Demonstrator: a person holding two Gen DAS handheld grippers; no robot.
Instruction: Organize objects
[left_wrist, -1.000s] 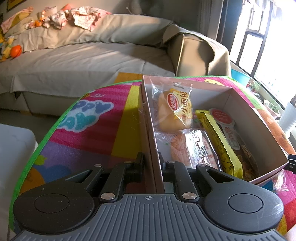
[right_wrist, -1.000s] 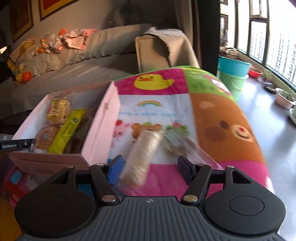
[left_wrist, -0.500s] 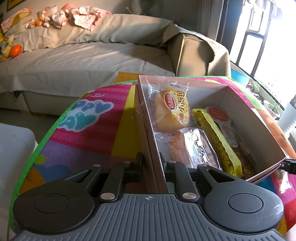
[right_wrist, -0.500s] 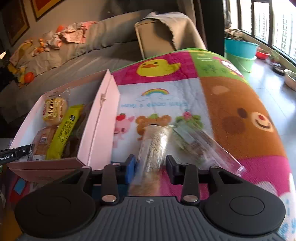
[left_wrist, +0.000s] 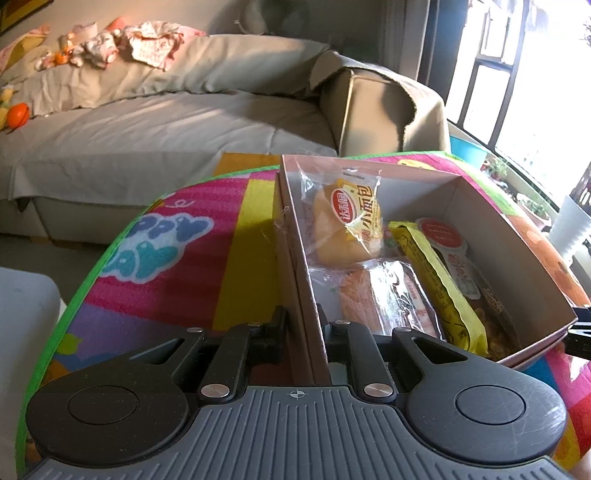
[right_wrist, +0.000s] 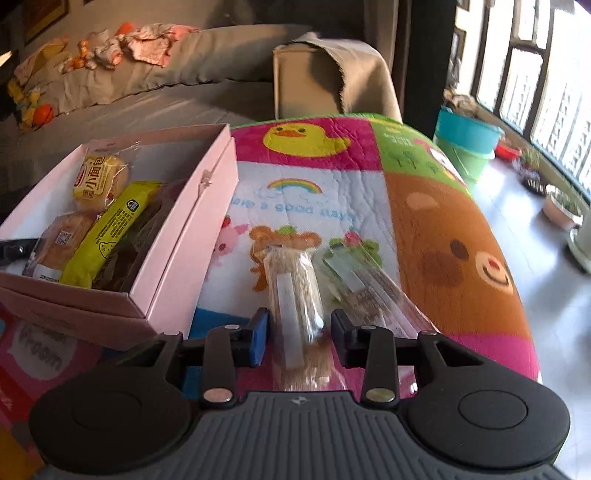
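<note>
Nearest in the right wrist view, the right tool (right_wrist: 298, 328) has its jaws closed in on a clear packet of pale grain bar (right_wrist: 295, 295), the pads pressing its crinkled wrapper from both sides; the jaws have just been closing, with the packet between them. Just beside it on the right lies a second clear packet (right_wrist: 364, 280) with darker contents, flat on the quilted play mat (right_wrist: 443, 236), a soft padded cover printed with a bear, a duck and a rainbow, which hides whatever carries it. In the left wrist view, the left tool (left_wrist: 302, 328) is pinched narrow on the near left wall of the pink cardboard box (left_wrist: 291, 258), one finger outside and one inside, apparently steadying it. The box is shallow, rectangular and stiff, its walls thin and matte. Inside, from near to far, lie an orange-toned wrapped cake (left_wrist: 373, 295), a long glossy yellow snack bar (left_wrist: 439, 284) beside a dark packet with a round red label (left_wrist: 443, 236), and a plump yellow bread roll in clear film (left_wrist: 347, 225) against the far end, where bare floor of the box shows. As a judgement, the task stands well past halfway: four snacks are boxed, two packets are outside, and the gripped one is not yet lifted clear. Beyond the mat, a grey covered sofa (left_wrist: 147, 122) carries crumpled clothes and toys
</note>
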